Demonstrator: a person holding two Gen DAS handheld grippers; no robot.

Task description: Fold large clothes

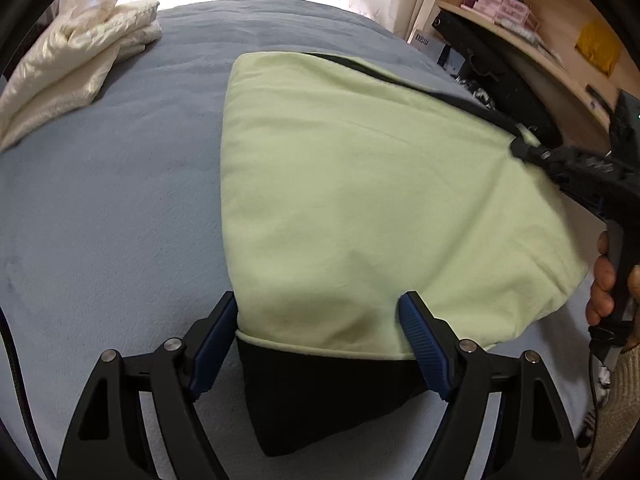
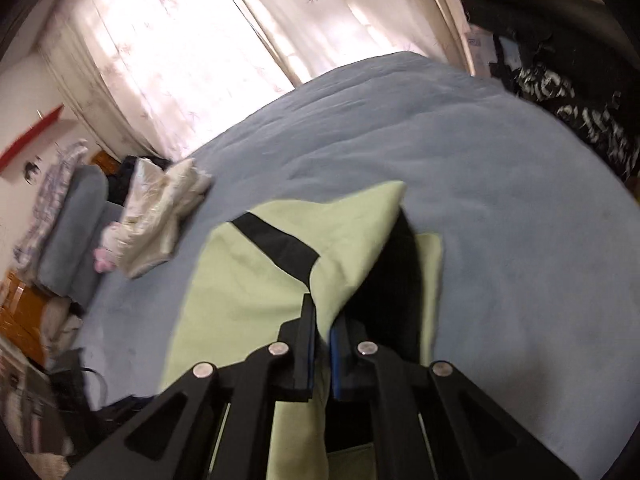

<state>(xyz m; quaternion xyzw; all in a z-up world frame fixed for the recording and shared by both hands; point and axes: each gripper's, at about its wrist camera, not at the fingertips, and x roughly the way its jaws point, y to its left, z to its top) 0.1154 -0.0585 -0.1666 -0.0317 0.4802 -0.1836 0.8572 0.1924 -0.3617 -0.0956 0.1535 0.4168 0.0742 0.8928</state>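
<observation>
On the grey-blue bed cover [image 1: 120, 184], your pale green garment [image 1: 360, 184] with its black underside lay partly folded, one edge drawn over toward the middle; I judged at least another fold and a smoothing were left. Your right gripper [image 2: 322, 320] was pressed together, pinching a raised green corner right at its tips. Your left gripper [image 1: 318, 320] stood spread, its fingers straddling the near hem without pressing it, the garment reaching away ahead of them. A folded cream quilt [image 1: 76, 60] sat well beyond, far left of those tips.
</observation>
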